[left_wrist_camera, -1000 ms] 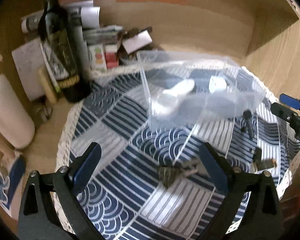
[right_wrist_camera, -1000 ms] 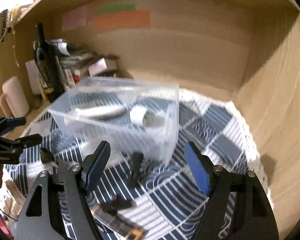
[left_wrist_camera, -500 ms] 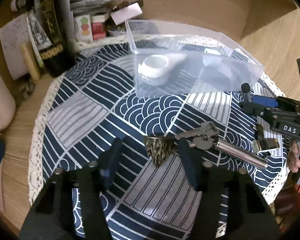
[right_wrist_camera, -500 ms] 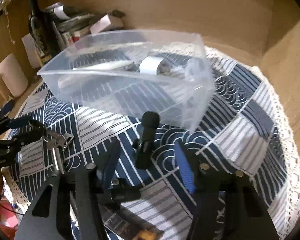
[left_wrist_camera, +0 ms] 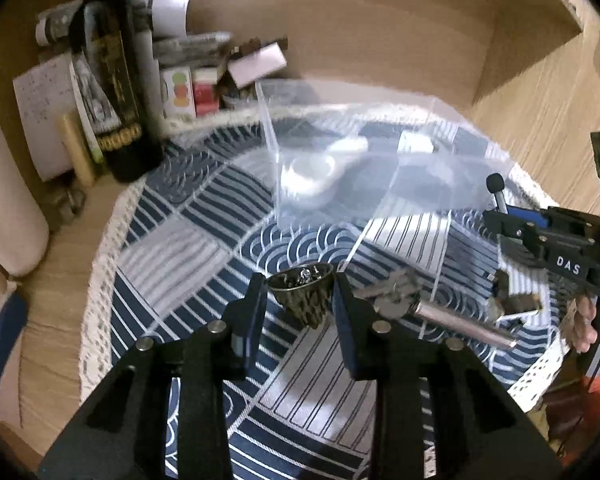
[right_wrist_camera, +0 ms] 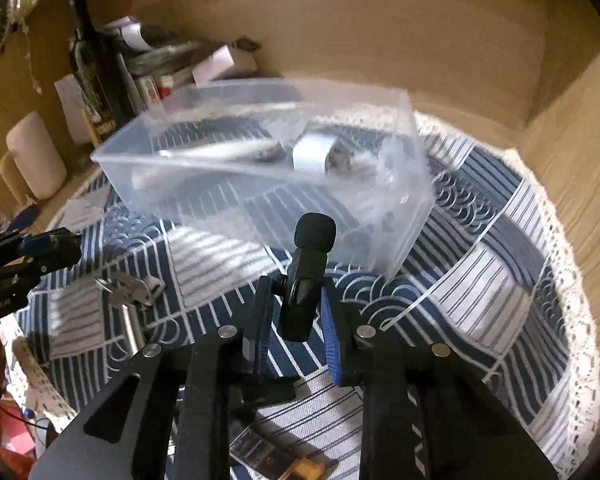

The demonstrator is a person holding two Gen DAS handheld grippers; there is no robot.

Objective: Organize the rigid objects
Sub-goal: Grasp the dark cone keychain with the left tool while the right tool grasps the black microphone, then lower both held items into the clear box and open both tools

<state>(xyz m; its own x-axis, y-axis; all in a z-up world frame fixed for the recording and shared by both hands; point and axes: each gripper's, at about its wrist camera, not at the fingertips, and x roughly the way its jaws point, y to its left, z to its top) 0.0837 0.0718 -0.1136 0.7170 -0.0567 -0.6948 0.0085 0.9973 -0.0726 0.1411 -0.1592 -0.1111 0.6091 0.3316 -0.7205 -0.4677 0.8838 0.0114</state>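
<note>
My left gripper (left_wrist_camera: 299,294) is shut on a small dark metal cup (left_wrist_camera: 302,295), held a little above the patterned cloth. My right gripper (right_wrist_camera: 294,300) is shut on a small black microphone (right_wrist_camera: 306,276) with a foam tip, also raised; it shows at the right of the left wrist view (left_wrist_camera: 496,190). A clear plastic bin (right_wrist_camera: 400,184) stands behind both and holds a white spoon (left_wrist_camera: 320,168) and a white roll (right_wrist_camera: 314,154). A key bunch with a metal tube (left_wrist_camera: 432,312) lies on the cloth to the right of the cup.
A dark bottle (left_wrist_camera: 112,92), boxes and papers stand at the back left. A white roll (right_wrist_camera: 36,156) stands at the left. A small dark block (left_wrist_camera: 512,302) and a flat item with an orange end (right_wrist_camera: 284,462) lie near the cloth's front edge. Wooden walls close the back and right.
Both grippers came down and closed, the left on the metal cup and the right on the microphone. Both objects have since been lifted off the cloth.
</note>
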